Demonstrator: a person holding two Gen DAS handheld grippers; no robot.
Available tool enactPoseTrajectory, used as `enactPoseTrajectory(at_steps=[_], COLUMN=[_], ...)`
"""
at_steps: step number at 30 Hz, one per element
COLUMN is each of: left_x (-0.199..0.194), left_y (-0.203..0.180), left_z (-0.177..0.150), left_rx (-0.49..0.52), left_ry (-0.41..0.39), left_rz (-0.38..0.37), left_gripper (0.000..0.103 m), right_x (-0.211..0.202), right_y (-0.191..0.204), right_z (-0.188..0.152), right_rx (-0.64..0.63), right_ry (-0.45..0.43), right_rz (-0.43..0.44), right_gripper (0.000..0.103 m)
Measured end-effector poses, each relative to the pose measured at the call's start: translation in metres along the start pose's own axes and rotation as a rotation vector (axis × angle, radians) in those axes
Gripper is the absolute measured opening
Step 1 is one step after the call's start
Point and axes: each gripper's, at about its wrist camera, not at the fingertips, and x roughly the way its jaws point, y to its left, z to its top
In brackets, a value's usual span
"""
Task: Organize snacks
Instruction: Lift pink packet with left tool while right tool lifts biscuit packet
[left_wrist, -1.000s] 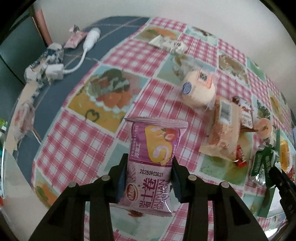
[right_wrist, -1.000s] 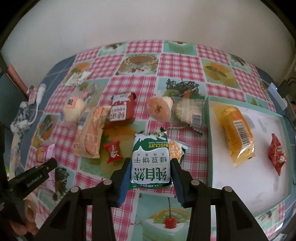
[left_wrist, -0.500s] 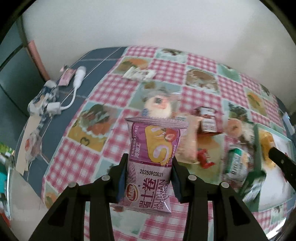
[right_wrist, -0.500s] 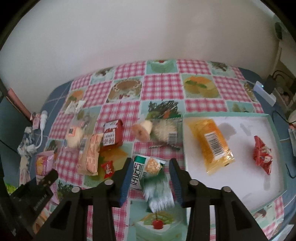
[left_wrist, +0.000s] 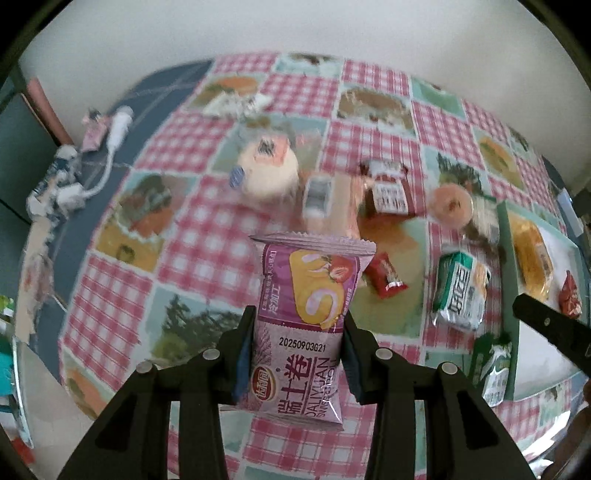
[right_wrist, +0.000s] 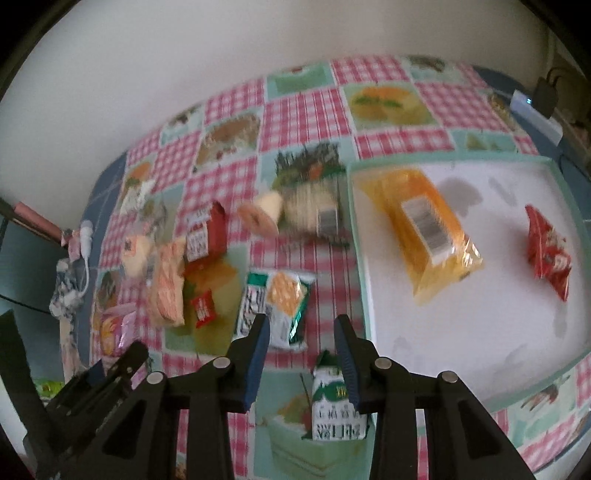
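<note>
The left gripper (left_wrist: 298, 350) is clamped on a purple cake packet (left_wrist: 308, 317) above the checked tablecloth (left_wrist: 207, 254); the right gripper (right_wrist: 301, 349), jaws at their narrowest, has a green biscuit packet (right_wrist: 334, 410) at its right finger, grip unclear, beside the tray (right_wrist: 461, 158)

2 green biscuit packs (right_wrist: 275, 306) (right_wrist: 336, 406), 1 tray (right_wrist: 480, 332)

The purple snack packet (left_wrist: 303, 325) at the lower centre of the left wrist view carries the number "20250903G21". Below it stand large Chinese characters and the Latin words "DALIYUAN SWISS ROLL", partly unclear. The other wrappers show barcodes and Chinese print too blurred to read.
</note>
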Motion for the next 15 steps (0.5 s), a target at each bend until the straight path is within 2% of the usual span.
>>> enactPoseTrajectory(at_steps=[7,15], left_x=[0.018,0.02], left_y=[-0.012,-0.022], left_z=[-0.009,-0.014], left_rx=[0.029,0.051], left_ry=[0.083,0.092], left_rz=[-0.033,-0.058], left_gripper=[0.043,0.043], right_x=[0.016,0.017], right_y=[-0.01,-0.019], right_z=[-0.017,-0.029], right_rx=[-0.012,-0.009], right_ry=[0.097,0.136], right_rz=[-0.055,-0.05], right_gripper=[0.04,0.04])
